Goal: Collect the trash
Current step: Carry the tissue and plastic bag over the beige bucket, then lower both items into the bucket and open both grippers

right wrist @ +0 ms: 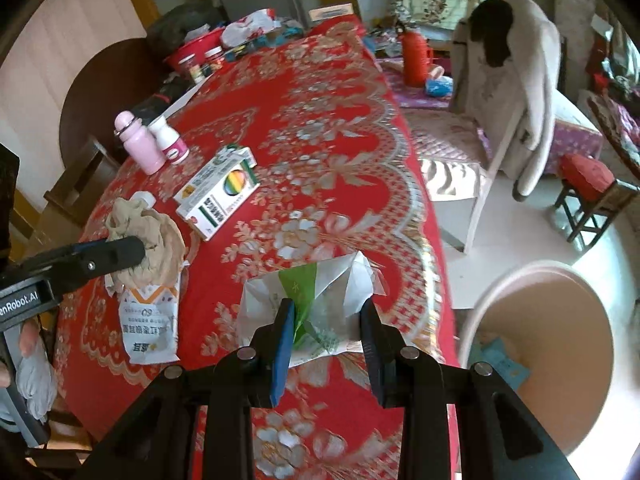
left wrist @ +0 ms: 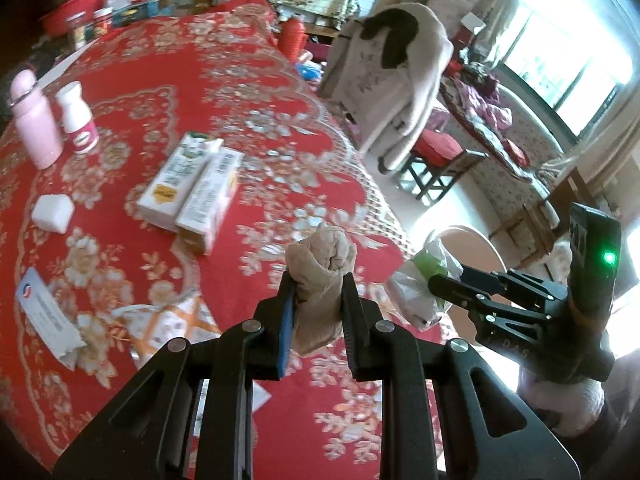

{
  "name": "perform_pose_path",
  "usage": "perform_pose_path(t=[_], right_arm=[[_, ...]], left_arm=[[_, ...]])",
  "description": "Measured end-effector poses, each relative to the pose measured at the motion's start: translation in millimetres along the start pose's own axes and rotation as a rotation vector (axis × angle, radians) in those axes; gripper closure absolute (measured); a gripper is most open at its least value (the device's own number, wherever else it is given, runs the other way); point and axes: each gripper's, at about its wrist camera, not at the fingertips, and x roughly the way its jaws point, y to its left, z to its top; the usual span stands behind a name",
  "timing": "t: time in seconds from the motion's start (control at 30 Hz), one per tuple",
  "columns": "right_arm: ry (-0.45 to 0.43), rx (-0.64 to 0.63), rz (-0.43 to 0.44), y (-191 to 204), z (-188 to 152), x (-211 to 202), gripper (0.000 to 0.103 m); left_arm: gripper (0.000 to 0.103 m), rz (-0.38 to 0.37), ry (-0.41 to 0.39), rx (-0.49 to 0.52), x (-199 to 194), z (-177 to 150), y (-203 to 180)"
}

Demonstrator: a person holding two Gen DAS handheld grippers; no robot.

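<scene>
Left wrist view: left claw (left wrist: 318,286) clenched on beige rag (left wrist: 320,280) above the table (left wrist: 224,80). Right claw (left wrist: 434,286), at 3 o'clock, grips white-green wrapper (right wrist: 316,300); bin (right wrist: 560,344) beside table.

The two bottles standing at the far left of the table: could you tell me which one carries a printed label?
The smaller white bottle, which has a magenta label band round its base. The taller pink bottle beside it is plain pink with no label.
</scene>
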Motion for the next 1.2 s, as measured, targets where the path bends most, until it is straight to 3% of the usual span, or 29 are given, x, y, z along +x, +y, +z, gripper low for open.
perform_pose_path(t=[0.8,1.2], right_arm=[[-0.001,0.160,-0.118,-100.3,-52.1,-47.8,0.072],[0.018,0.202,-0.149,-139.4,-65.8,-55.6,0.072]], left_arm=[[0.084,-0.138,0.108,0.154,58.1,-18.8,-129.0],[0.084,-0.161,0.129,0.171,80.4,-18.1,-162.0]])
